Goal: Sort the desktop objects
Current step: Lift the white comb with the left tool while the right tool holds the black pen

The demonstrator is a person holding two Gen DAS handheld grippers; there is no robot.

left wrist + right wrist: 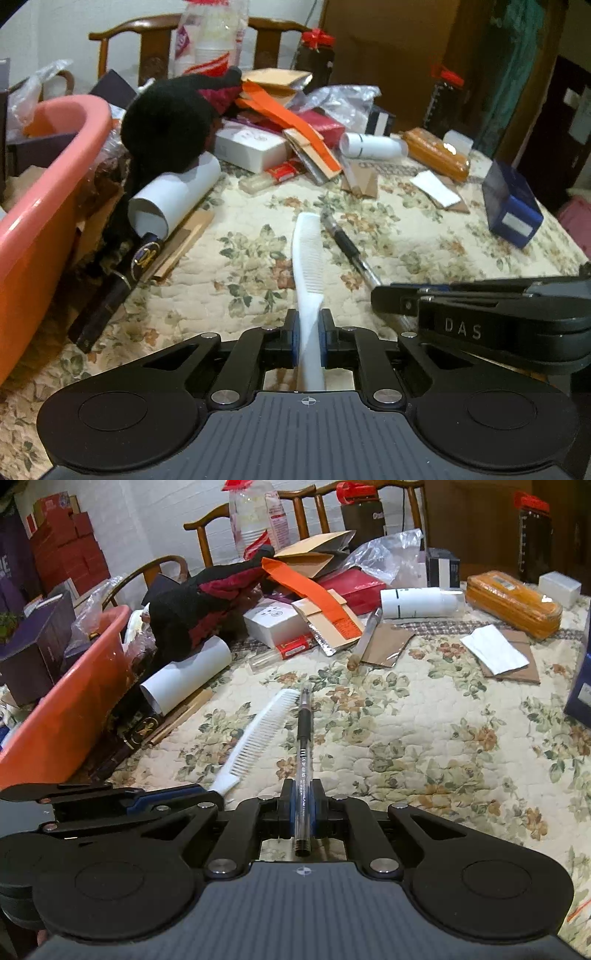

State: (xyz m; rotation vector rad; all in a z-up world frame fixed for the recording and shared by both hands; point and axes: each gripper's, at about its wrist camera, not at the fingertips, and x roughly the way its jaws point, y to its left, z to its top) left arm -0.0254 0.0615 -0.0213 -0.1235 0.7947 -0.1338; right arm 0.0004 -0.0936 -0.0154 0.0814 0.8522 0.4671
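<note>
My left gripper (308, 320) is shut on the handle of a white comb (307, 254), which points forward over the floral tablecloth. The comb also shows in the right wrist view (255, 734). My right gripper (302, 792) is shut on a clear pen with a black grip (303, 738), pointing forward. The pen shows in the left wrist view (345, 247), right of the comb. The two grippers sit side by side, left gripper body (110, 801) at the lower left of the right view.
An orange-pink tub (44, 206) stands at the left. A white paper roll (173, 195), black knit item (166, 122), boxes, orange strap (291, 125), plastic bags and a white tube (373, 146) pile at the back. A blue box (511, 206) stands right. Chairs are behind.
</note>
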